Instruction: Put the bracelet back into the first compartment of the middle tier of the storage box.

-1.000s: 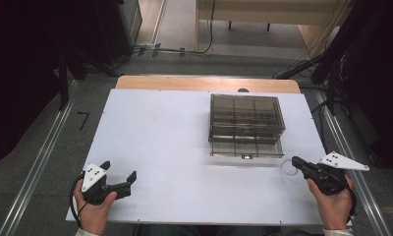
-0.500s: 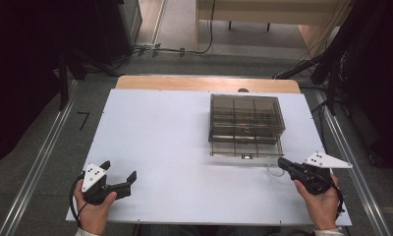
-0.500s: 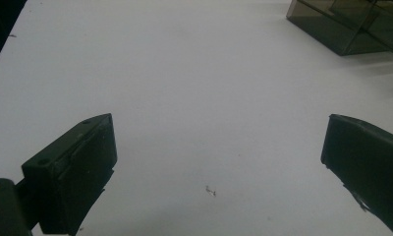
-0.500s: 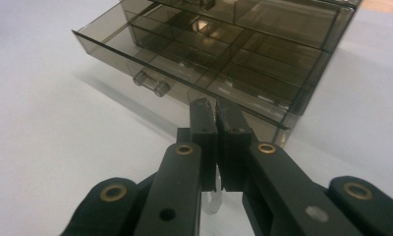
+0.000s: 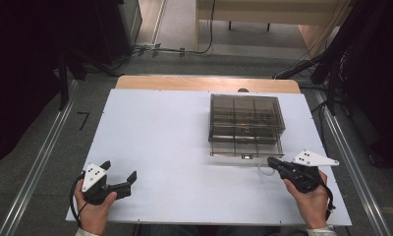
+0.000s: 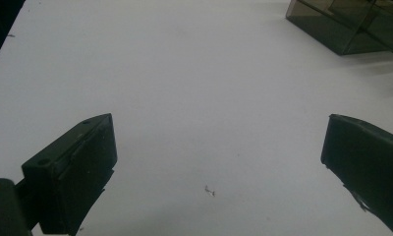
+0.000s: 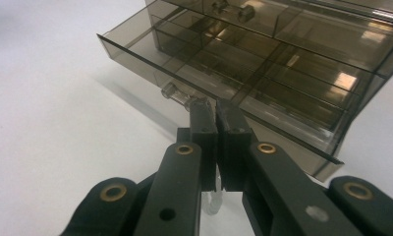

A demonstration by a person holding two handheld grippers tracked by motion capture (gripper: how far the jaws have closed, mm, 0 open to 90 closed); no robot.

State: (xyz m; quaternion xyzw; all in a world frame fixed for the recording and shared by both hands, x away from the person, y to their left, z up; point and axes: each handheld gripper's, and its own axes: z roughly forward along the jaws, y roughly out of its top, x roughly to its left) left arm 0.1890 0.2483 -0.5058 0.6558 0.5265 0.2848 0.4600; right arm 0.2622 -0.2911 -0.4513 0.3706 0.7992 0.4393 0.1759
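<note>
Drawer-pulling step, it seems — right claw [image 7: 215, 110] clamped on the clear handle [image 7: 177, 94] of the smoky organizer's drawer [image 7: 194, 64]; next, a straight pull — left claw [image 5: 120, 178] rests wide open, empty, on the counter [image 5: 160, 132].

The tabletop [image 5: 175, 147] is plain white, with a strip of light wood along its far edge. The organizer box [image 5: 246, 125] is smoky, see-through grey-brown, and its drawer [image 7: 224, 64] has the same tint, with a clear colourless handle [image 7: 180, 96]. The left gripper [image 5: 117, 176] is black with a white 3-cornered plate; its 2 jaws are matt black. The right gripper [image 7: 215, 105] is black too, with brass-coloured rivets and a white plate.
</note>
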